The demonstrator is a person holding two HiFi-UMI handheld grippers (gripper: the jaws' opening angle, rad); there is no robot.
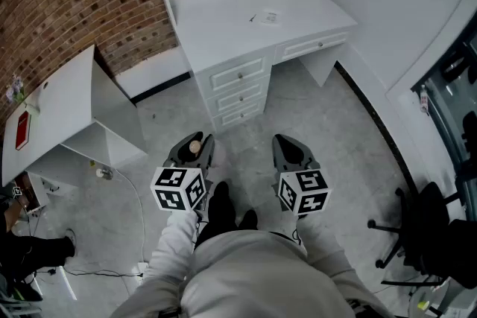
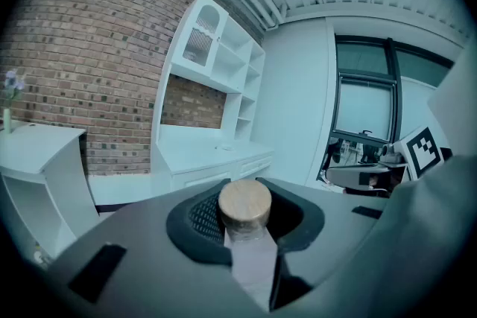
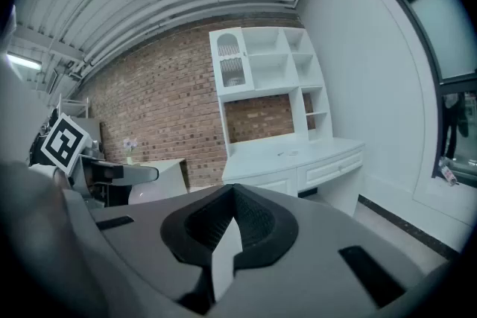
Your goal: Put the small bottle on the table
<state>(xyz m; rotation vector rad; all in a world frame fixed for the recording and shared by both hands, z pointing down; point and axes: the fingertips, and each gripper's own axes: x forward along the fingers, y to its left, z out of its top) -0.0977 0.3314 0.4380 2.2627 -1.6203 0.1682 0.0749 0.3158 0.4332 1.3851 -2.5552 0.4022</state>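
Observation:
A small clear bottle [image 1: 194,147] with a round cork top is clamped between the pads of my left gripper [image 1: 192,141], held above the floor. In the left gripper view the cork and glass neck of the bottle [image 2: 244,206] fill the gap between the jaws. My right gripper [image 1: 291,148] hangs beside it at the same height, its jaws closed together with nothing between them [image 3: 231,220]. The white desk [image 1: 223,18] with drawers and a shelf unit stands ahead, well beyond both grippers.
A paper [image 1: 268,16] lies on the desk top. A second white table [image 1: 63,97] stands at the left by the brick wall, with a cable [image 1: 112,186] on the floor under it. An office chair [image 1: 428,234] is at the right. The person's feet [image 1: 223,211] are below the grippers.

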